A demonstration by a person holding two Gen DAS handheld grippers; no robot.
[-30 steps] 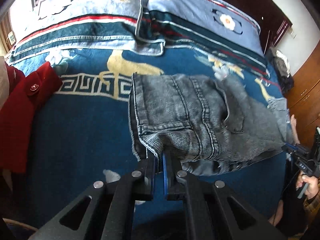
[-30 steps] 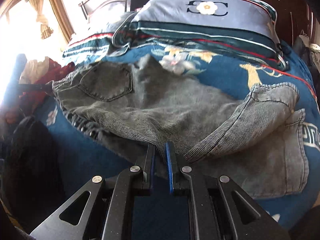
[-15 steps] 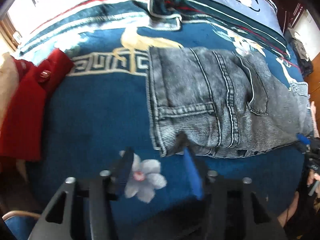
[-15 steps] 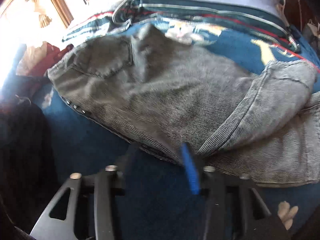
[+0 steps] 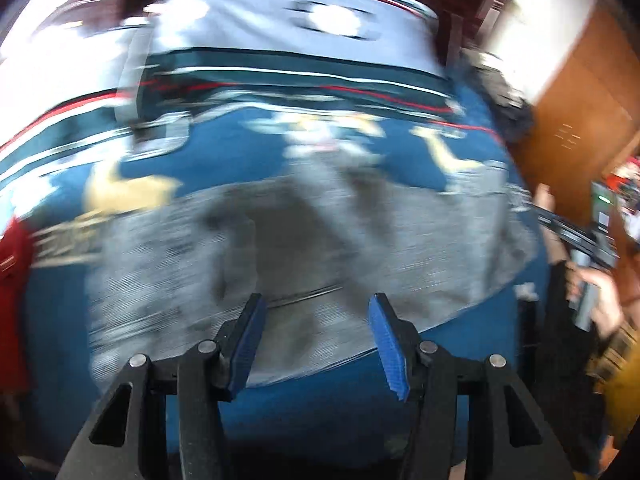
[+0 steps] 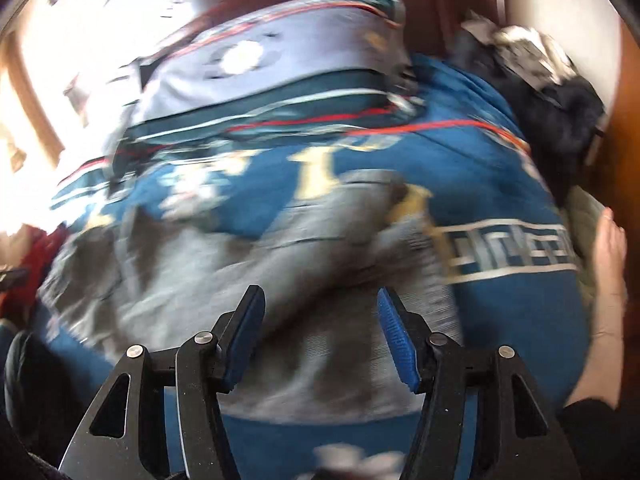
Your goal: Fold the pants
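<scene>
The grey denim pants lie folded across the blue patterned bedspread; motion blurs both views. My left gripper hovers over the pants' near edge, open, nothing between its blue pads. In the right wrist view the pants spread from the left to the middle, with one bunched fold toward the right. My right gripper hangs above them with its jaws opening, and no cloth is caught between its pads.
Striped pillows line the head of the bed. A red garment lies at the left edge. A wooden wardrobe stands right, with a person's hand near it. Dark clothes are piled at the bed's far right corner.
Both grippers were shut on the pants' near edge, then let go and opened. Both have pulled away and swung sideways. The pants stay lying on the bed.
</scene>
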